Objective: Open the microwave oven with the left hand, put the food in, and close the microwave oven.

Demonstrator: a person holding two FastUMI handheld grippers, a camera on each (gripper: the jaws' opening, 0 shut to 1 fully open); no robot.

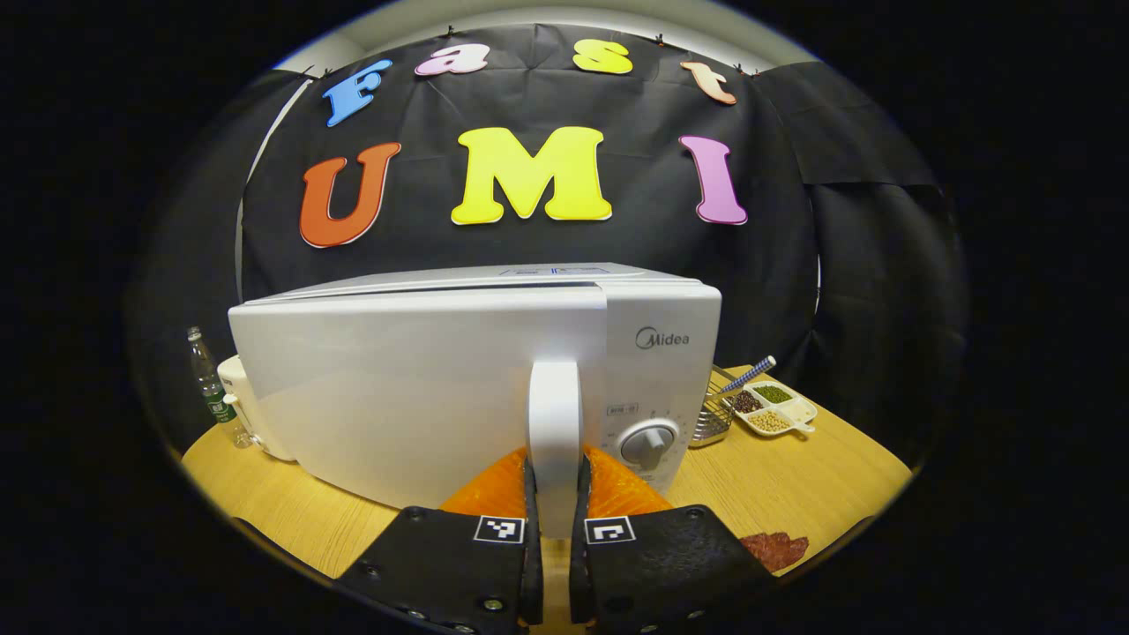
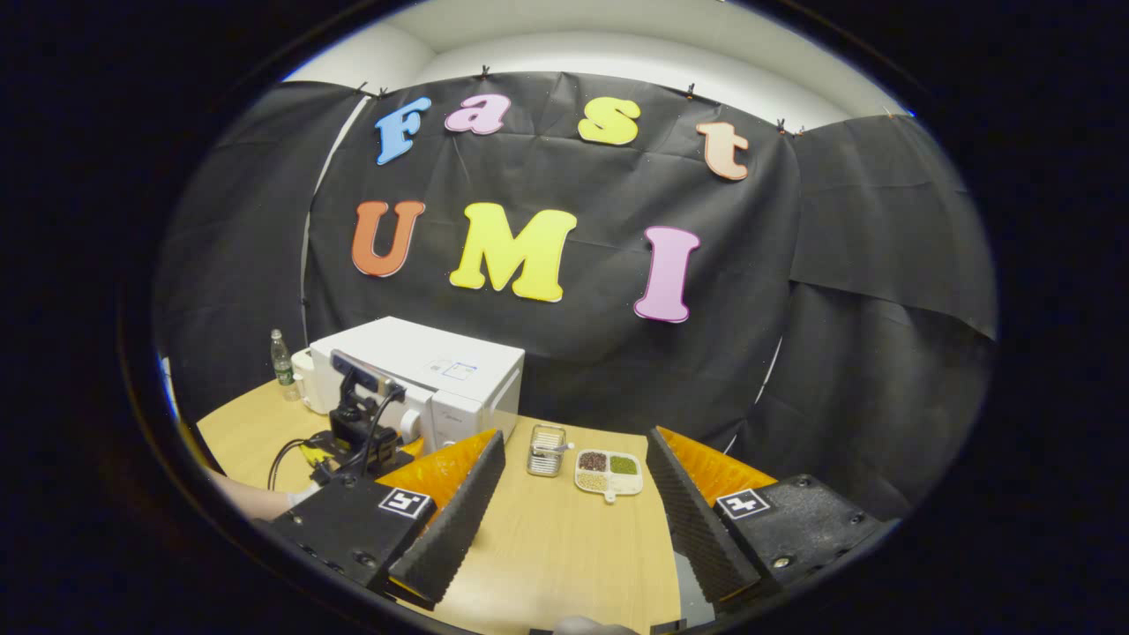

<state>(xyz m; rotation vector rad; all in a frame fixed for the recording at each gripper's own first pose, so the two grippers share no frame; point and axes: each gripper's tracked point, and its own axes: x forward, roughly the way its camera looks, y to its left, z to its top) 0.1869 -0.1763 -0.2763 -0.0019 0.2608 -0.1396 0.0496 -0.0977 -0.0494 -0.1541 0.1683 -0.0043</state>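
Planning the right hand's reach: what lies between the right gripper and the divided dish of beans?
Bare tabletop lies between the right gripper and the divided dish, as the right gripper view shows; a metal rack sits beside the dish.

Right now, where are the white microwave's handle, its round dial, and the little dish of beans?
white microwave handle (image 1: 554, 441), left gripper view, mid-bar.
round grey dial (image 1: 648, 444), left gripper view, knob centre.
white divided bean dish (image 2: 608, 472), right gripper view, centre divider.

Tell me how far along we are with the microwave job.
Early stage. Done: the left gripper is shut on the microwave's door handle. In hand: the door looks barely swung out, if at all; the cavity isn't visible. Left: opening it, loading the food, closing. The right gripper hangs open above the wooden table, holding nothing, short of the divided dish of beans.
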